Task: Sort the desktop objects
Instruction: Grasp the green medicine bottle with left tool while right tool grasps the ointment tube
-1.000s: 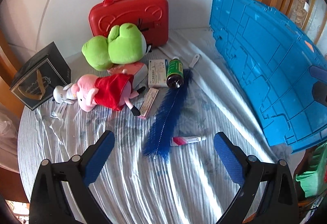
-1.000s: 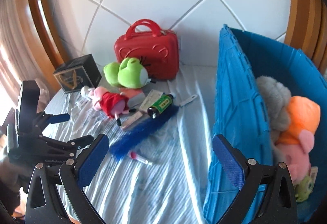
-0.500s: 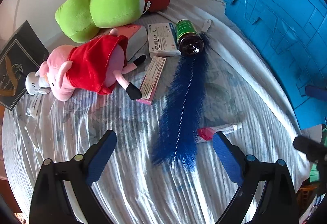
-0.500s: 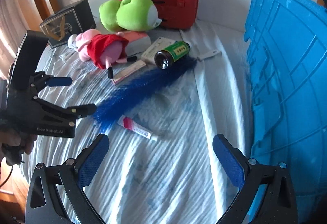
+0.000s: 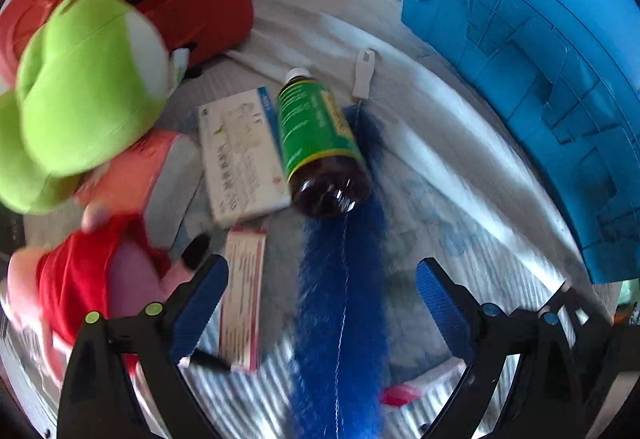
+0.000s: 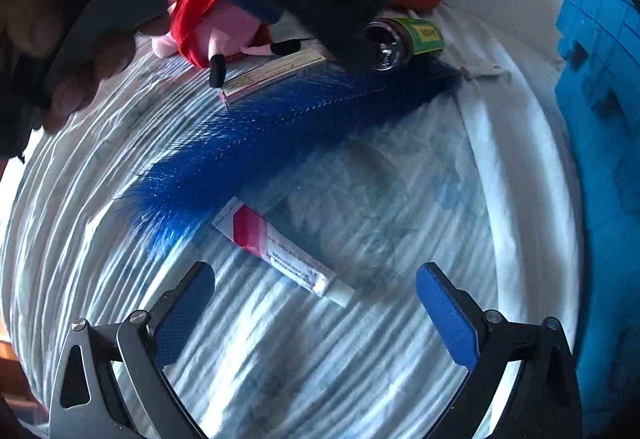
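Right wrist view: the right gripper (image 6: 316,307) has come down close over the small tube (image 6: 280,251), jaws wide apart and empty, so a pick looks near. The left gripper (image 5: 320,307) (also wide open, holding nothing) now straddles the blue brush (image 5: 344,303) mid-table, probably its target.

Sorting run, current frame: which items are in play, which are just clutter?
In play: blue brush, between the open left gripper fingers; ointment tube, ahead of the open right gripper; blue crate.
Clutter: brown bottle, medicine box, green plush.
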Demonstrator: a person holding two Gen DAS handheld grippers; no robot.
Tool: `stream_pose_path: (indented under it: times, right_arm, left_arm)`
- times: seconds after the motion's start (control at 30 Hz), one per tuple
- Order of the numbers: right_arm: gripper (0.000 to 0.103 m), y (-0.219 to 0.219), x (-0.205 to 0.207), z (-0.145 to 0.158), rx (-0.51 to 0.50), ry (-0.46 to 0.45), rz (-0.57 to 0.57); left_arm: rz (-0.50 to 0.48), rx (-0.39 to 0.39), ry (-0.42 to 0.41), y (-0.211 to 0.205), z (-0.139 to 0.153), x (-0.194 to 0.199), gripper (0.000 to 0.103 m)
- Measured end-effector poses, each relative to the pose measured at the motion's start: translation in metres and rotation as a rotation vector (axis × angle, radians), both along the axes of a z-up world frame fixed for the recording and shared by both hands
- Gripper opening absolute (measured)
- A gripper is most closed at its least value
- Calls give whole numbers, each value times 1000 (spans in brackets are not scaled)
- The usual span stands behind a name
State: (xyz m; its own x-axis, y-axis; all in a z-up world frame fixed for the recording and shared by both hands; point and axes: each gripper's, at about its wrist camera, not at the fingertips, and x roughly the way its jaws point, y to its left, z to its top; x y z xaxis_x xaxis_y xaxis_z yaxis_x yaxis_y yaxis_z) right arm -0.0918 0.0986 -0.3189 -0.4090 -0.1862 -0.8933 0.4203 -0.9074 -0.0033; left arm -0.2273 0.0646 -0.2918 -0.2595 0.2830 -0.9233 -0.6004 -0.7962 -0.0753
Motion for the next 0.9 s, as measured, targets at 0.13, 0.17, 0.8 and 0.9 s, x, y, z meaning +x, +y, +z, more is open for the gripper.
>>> stream_pose_path:
  times: [0.13, 0.17, 0.8, 0.9]
  right_arm:
    - [77, -15, -6, -11, 50, 33, 62]
    - [74, -18, -7, -12, 51, 38, 75]
    - [18, -19, 14, -4, -38, -12, 163]
    - [18, -18, 19, -3, -39, -30, 167]
  left_arm:
    - [-23, -32, -11, 21, -11, -21, 97]
    - [-13, -42, -16, 24, -14, -26, 97]
    - [66, -46, -40, 31, -28, -45, 53]
    - [86, -19, -28, 19, -21, -39, 52]
